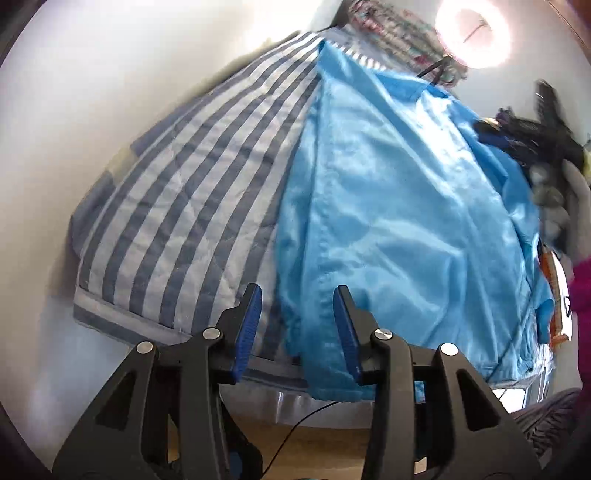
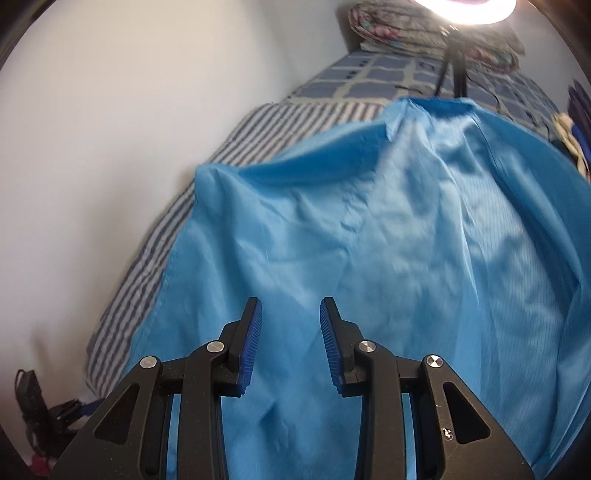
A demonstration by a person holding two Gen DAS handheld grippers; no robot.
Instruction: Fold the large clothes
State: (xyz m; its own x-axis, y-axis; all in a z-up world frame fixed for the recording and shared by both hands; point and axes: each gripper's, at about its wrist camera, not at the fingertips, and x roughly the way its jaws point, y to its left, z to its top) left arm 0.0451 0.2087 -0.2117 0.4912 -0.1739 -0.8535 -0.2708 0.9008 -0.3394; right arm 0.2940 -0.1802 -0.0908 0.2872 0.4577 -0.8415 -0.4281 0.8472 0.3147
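A large light-blue garment (image 1: 399, 206) lies spread on a bed with a blue-and-white striped cover (image 1: 177, 199). My left gripper (image 1: 297, 295) is open and empty, hovering over the garment's near left edge at the foot of the bed. In the right wrist view the same garment (image 2: 388, 240) fills most of the frame, wrinkled, with a fold ridge at its far end. My right gripper (image 2: 291, 306) is open and empty just above the cloth. In the left wrist view the right gripper (image 1: 532, 129) shows blurred at the far right over the garment, held by a gloved hand.
A white wall (image 1: 92, 110) runs along the bed's left side. A ring light (image 1: 474, 33) on a black stand sits at the head of the bed beside a folded floral quilt (image 2: 424, 29). Dark clutter (image 2: 40, 410) lies on the floor at lower left.
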